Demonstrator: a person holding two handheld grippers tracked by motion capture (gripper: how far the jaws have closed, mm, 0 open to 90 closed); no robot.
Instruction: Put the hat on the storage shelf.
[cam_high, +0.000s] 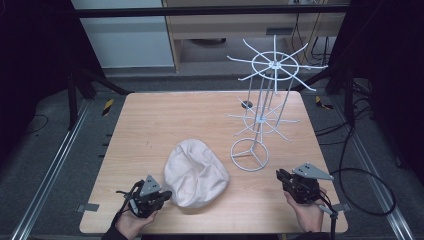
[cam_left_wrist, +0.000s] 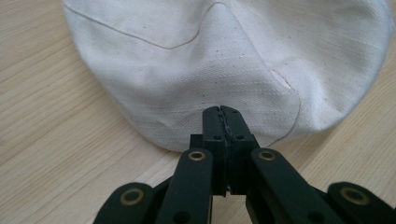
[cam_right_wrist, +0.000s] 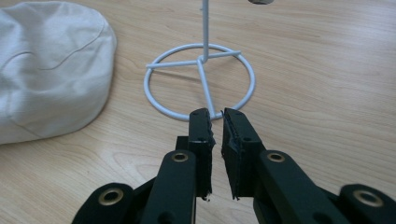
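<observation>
cap: the white cloth cap (cam_high: 196, 172) lies flat on the near middle of the wooden table (cam_high: 150, 120), crown up, its near-left edge right at your left gripper.
left gripper: your left gripper (cam_left_wrist: 220, 112) sits low at the near left, jaws pressed together with nothing between them. the tips touch or all but touch the cap's rim; you have no hold on the cloth. you need to part the jaws before you can pinch the rim.
right gripper: your right gripper (cam_right_wrist: 215, 114) rests at the near right, well apart from the cap, aimed at the base ring of the rack. its jaws stand a narrow slit apart and hold nothing.
rack: the white wire rack (cam_high: 260, 120) stands upright on the far right of the table, its round base (cam_right_wrist: 201, 79) just beyond your right jaws. spoked rings sit at mid height and at the top, so the arms stick out to hang things from.
why it sits so: the cap looks laid within easy reach of both hands, the rack off to one side so its arms stay free.
likely step: i judge you are lining up to lift the cap by its rim, perhaps to hang it on a rack arm.
risk: the soft cloth may fold or slip if you catch only a thin edge.
</observation>
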